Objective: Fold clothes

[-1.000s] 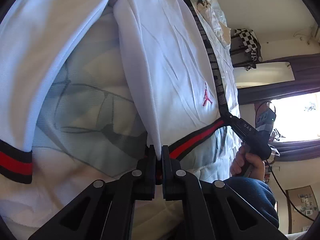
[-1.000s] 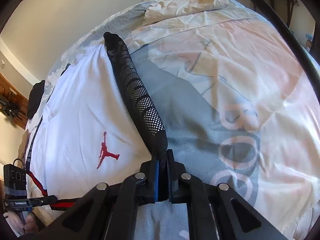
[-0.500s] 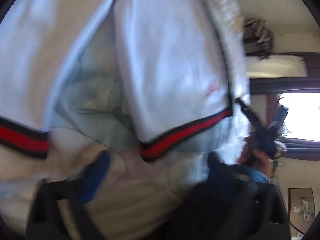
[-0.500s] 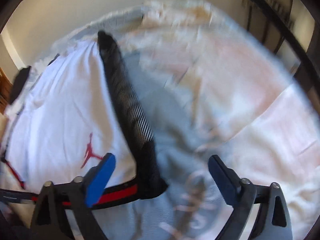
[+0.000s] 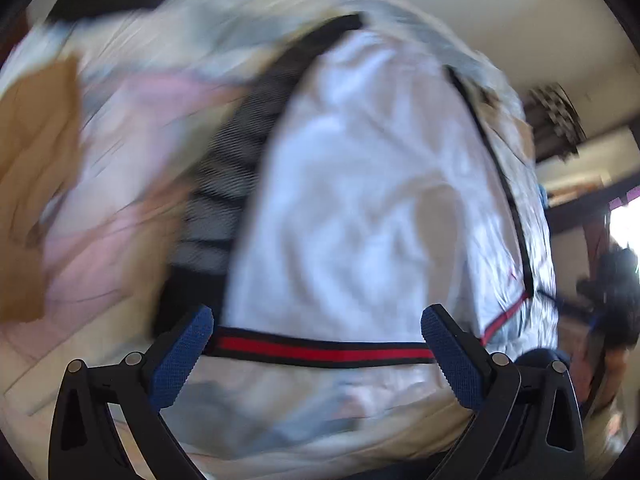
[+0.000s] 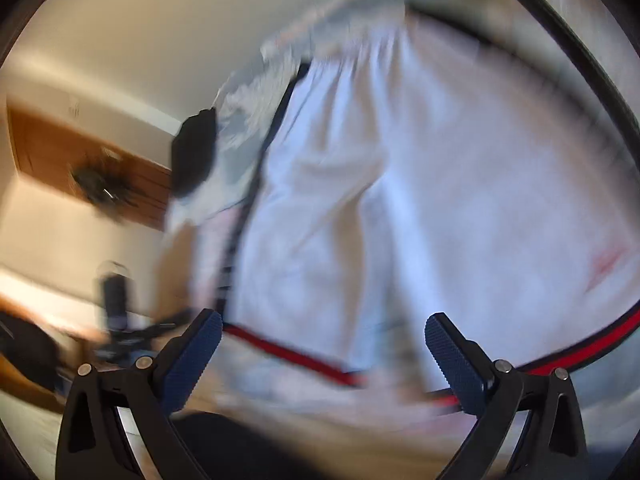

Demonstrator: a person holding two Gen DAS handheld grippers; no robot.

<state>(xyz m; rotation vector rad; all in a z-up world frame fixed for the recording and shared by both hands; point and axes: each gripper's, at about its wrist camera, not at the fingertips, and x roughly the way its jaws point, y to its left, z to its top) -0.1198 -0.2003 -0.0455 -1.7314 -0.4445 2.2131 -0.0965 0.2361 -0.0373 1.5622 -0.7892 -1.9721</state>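
White basketball shorts (image 5: 360, 200) with a red-and-black hem (image 5: 320, 346) and a black mesh side stripe (image 5: 240, 152) lie spread on the bed. They also show in the right wrist view (image 6: 400, 200), blurred by motion. My left gripper (image 5: 316, 356) is open and empty, its jaws wide apart just above the hem. My right gripper (image 6: 322, 356) is open and empty too, above the hem (image 6: 300, 356) at the shorts' other side.
The patterned pink and grey bedsheet (image 5: 120, 160) lies under the shorts. A brown patch (image 5: 32, 184) shows at the left. A dark object (image 6: 194, 156) lies on the bed's far side by a wooden panel (image 6: 80, 160). The other hand-held gripper shows dimly (image 5: 612, 296).
Both grippers have let go of the shorts and opened wide. The shorts have dropped flat on the bed. Both cameras have swung and pulled back, blurring the views.
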